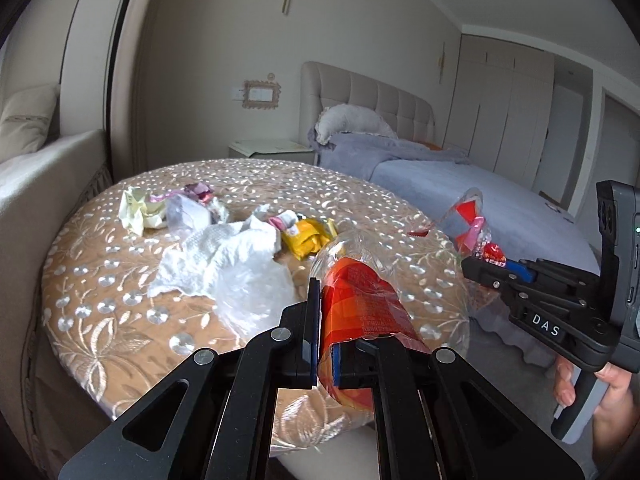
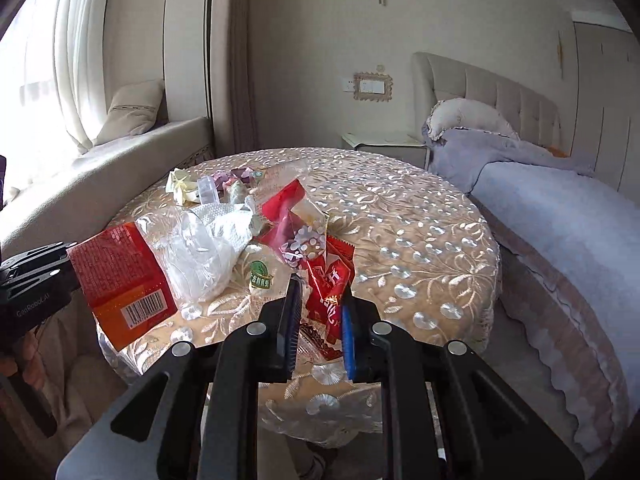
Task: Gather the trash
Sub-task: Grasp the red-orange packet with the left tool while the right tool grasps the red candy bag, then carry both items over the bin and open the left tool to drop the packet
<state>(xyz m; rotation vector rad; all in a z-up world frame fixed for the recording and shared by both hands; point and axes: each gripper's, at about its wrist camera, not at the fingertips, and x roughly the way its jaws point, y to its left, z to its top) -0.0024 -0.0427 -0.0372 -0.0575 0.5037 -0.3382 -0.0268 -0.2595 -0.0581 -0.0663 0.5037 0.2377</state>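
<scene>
Our left gripper (image 1: 326, 336) had its jaws pinching an orange-red wrapper (image 1: 360, 308) above the surface's (image 1: 120, 280) near edge; crumpled tissue (image 1: 216, 256) lay on the surface beyond. Our right gripper (image 2: 320, 332) had its jaws clamped on red snack packets (image 2: 326, 292).

Soft daylight from the blown-out window (image 2: 36, 80), glinting tablecloth (image 2: 420, 240), heavy fisheye edge bending.

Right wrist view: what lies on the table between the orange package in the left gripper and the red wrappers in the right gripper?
In the right wrist view, a crumpled clear plastic bag and white paper towel lie between the orange package and red wrappers, plus a small green-labelled packet.
</scene>
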